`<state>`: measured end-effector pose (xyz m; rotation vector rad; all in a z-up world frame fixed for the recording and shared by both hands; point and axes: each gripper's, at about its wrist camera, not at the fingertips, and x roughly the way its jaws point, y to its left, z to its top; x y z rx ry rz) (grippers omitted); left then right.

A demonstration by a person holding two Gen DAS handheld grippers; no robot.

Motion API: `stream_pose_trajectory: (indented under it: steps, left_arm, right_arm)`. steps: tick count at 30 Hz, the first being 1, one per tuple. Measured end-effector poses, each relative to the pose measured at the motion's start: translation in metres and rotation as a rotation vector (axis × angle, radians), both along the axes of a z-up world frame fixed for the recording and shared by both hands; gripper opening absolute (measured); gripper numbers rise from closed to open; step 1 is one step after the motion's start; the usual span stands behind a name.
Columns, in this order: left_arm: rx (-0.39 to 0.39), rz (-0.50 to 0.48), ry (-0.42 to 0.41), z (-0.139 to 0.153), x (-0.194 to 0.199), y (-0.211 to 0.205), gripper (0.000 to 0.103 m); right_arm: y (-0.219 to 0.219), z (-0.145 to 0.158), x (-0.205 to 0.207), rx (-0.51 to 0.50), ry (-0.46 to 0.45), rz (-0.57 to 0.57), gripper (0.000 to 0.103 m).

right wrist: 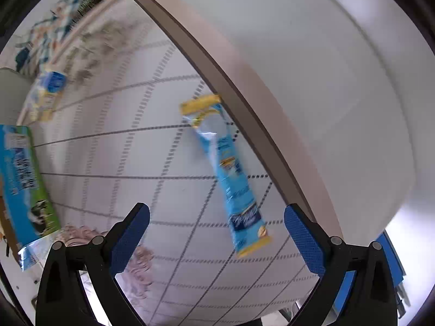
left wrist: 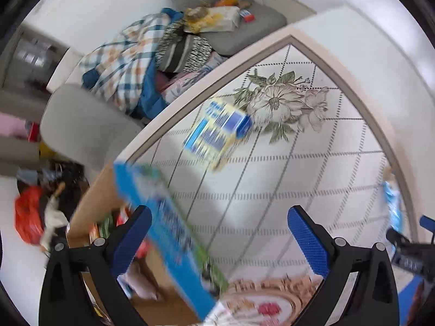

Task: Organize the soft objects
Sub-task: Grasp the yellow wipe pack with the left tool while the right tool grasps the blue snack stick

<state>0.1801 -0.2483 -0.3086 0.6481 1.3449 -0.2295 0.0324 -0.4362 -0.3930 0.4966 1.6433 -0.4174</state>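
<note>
A long blue and green pack point(left wrist: 165, 231) lies at the table's near left edge, just ahead of my open, empty left gripper point(left wrist: 217, 241); it also shows in the right wrist view point(right wrist: 23, 184). A blue and yellow pack point(left wrist: 217, 133) lies mid-table, seen too in the right wrist view point(right wrist: 46, 95). A slim blue sachet with yellow ends point(right wrist: 228, 174) lies by the table's right border, just ahead of my open, empty right gripper point(right wrist: 216, 239). Its edge shows in the left wrist view point(left wrist: 392, 203).
The table point(left wrist: 272, 179) has a white tiled top with flower prints and a beige border. Behind it a grey sofa point(left wrist: 244, 32) holds checked bedding point(left wrist: 122, 62), cushions and packets. Bags and clutter point(left wrist: 35, 217) lie on the floor at left.
</note>
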Motion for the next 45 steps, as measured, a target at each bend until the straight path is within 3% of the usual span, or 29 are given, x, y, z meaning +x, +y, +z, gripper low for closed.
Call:
stream_pose_trajectory:
  steps: [4,6,8,9,10,11,14,16,20,22,23,26,29,36,39,42,45]
  left_arm:
    - [0.059,-0.011,0.031,-0.033,0.037,-0.016,0.102]
    - [0.101,-0.016,0.051,-0.049,0.057,-0.018,0.102]
    - [0.121,-0.004,0.075,-0.064,0.073,-0.017,0.102]
    - [0.125,0.003,0.087,-0.069,0.078,-0.016,0.102]
    - [0.126,0.018,0.098,-0.074,0.086,-0.013,0.102]
    - [0.123,0.027,0.105,-0.079,0.09,-0.012,0.102]
    - [0.131,0.033,0.125,-0.09,0.102,-0.01,0.102]
    - [0.144,0.023,0.145,-0.099,0.109,-0.008,0.102]
    - [0.152,0.007,0.244,-0.126,0.119,-0.005,0.102]
    - [0.119,0.008,0.283,-0.135,0.123,-0.005,0.102]
    - [0.086,0.025,0.305,-0.137,0.124,-0.003,0.1]
    - [-0.018,0.125,0.348,-0.136,0.127,0.005,0.07]
    - [-0.114,0.237,0.387,-0.134,0.125,0.011,0.063]
    - [-0.135,0.253,0.374,-0.137,0.098,0.002,0.061]
    - [-0.131,0.262,0.356,-0.135,0.095,0.002,0.061]
    - [-0.131,0.25,0.302,-0.122,0.083,0.001,0.06]
    - [-0.182,0.23,0.247,-0.092,0.064,0.002,0.06]
  right_arm:
    - [-0.014,-0.033,0.005,0.02,0.09,0.007,0.098]
    - [-0.016,-0.042,0.007,0.028,0.123,0.016,0.082]
    - [-0.018,-0.048,0.01,0.049,0.142,0.011,0.053]
    - [-0.018,-0.047,0.014,0.039,0.139,0.009,0.049]
    - [-0.017,-0.044,0.02,0.026,0.119,0.022,0.034]
    - [-0.015,-0.043,0.025,0.026,0.112,0.031,0.027]
    - [-0.009,-0.041,0.047,0.09,0.083,0.032,0.024]
    - [-0.006,-0.04,0.064,0.081,0.07,0.053,0.024]
    - [-0.002,-0.042,0.09,0.079,0.079,0.072,0.024]
    - [-0.005,-0.042,0.099,0.106,0.068,0.062,0.026]
    - [-0.006,-0.043,0.102,0.124,0.071,0.058,0.031]
    - [-0.012,-0.043,0.11,0.165,0.078,0.045,0.032]
    - [-0.014,-0.043,0.109,0.162,0.085,0.039,0.032]
    - [0.012,-0.038,0.087,0.078,0.085,0.071,0.032]
    - [0.027,-0.032,0.092,0.016,0.087,0.125,0.023]
    - [0.034,-0.026,0.089,0.011,0.067,0.129,0.018]
    - [0.038,-0.015,0.086,0.037,0.037,0.121,0.015]
